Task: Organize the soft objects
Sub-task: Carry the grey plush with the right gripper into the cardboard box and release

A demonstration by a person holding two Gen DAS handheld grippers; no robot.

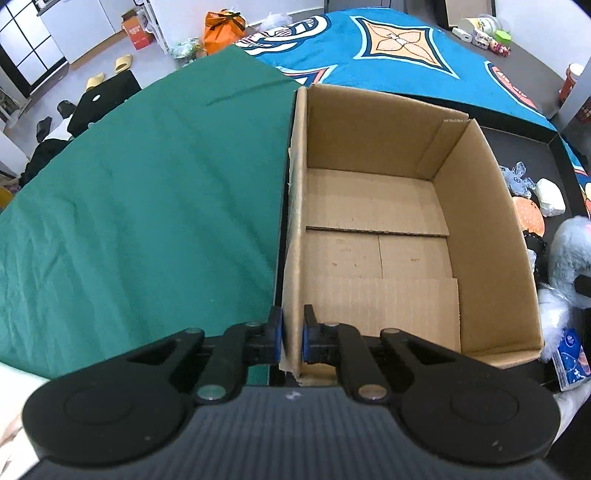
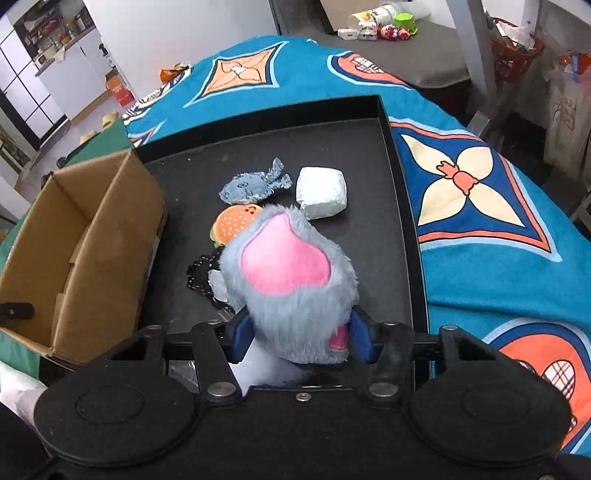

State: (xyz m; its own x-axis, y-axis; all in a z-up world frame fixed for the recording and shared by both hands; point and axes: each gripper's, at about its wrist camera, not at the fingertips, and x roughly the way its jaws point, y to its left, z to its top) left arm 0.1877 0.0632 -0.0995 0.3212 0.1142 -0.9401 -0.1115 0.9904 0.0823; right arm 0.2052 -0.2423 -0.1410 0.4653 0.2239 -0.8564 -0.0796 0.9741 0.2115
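Note:
An open, empty cardboard box stands at the left of a black tray. My left gripper is shut on the box's near left wall. My right gripper is shut on a grey furry plush with a pink patch, held above the tray; the plush also shows at the right edge of the left wrist view. On the tray lie a grey fish plush, a white soft block, an orange burger plush and a black lacy item.
A green cloth lies left of the box. A blue patterned blanket surrounds the tray. A blue tissue pack sits right of the box. Small toys stand on a far surface.

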